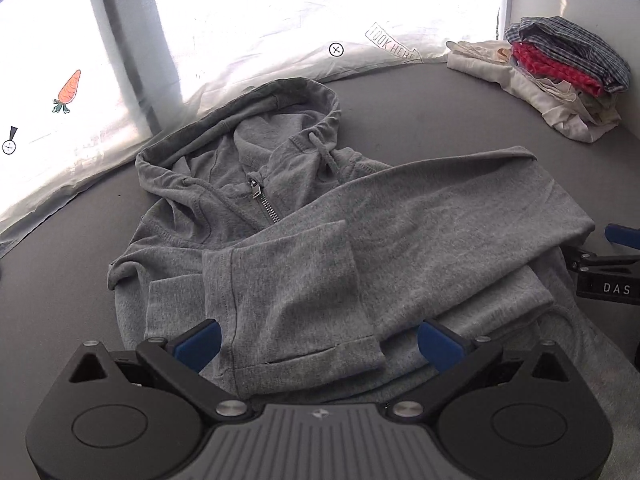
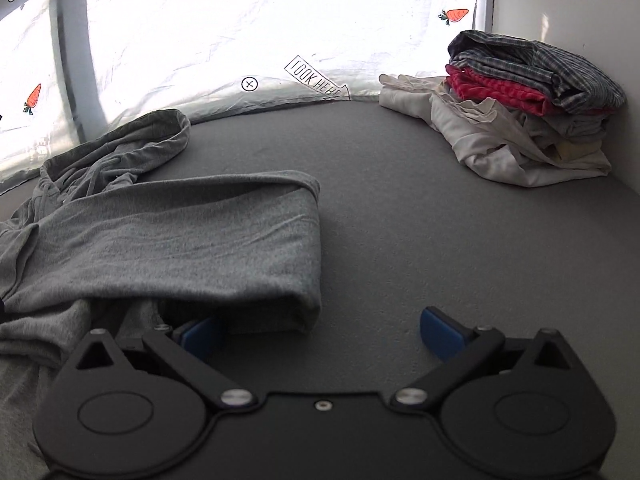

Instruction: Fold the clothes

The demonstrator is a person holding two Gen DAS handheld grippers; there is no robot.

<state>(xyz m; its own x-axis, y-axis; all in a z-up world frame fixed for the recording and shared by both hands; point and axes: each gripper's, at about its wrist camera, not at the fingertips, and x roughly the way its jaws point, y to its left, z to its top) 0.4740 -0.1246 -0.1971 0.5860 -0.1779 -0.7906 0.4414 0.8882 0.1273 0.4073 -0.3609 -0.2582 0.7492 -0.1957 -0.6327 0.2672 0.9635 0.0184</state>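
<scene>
Working from my left, the left tool (image 1: pixel 318 342) hangs with its fingers spread wide over the near edge of the grey hoodie (image 1: pixel 280 216), gripping nothing. That hoodie lies zip-up on the grey bench (image 2: pixel 400 220), hood toward the window, both sleeves crossed over its chest. It looks soft, thick and floppy, so I'd judge it sags and drags unless pinched through a hem or doubled fold. Further right, the right tool (image 2: pixel 320 334) is also spread, its left finger tucked just under the folded sleeve's edge. At far right sits a pile of clothes (image 2: pixel 520 108).
</scene>
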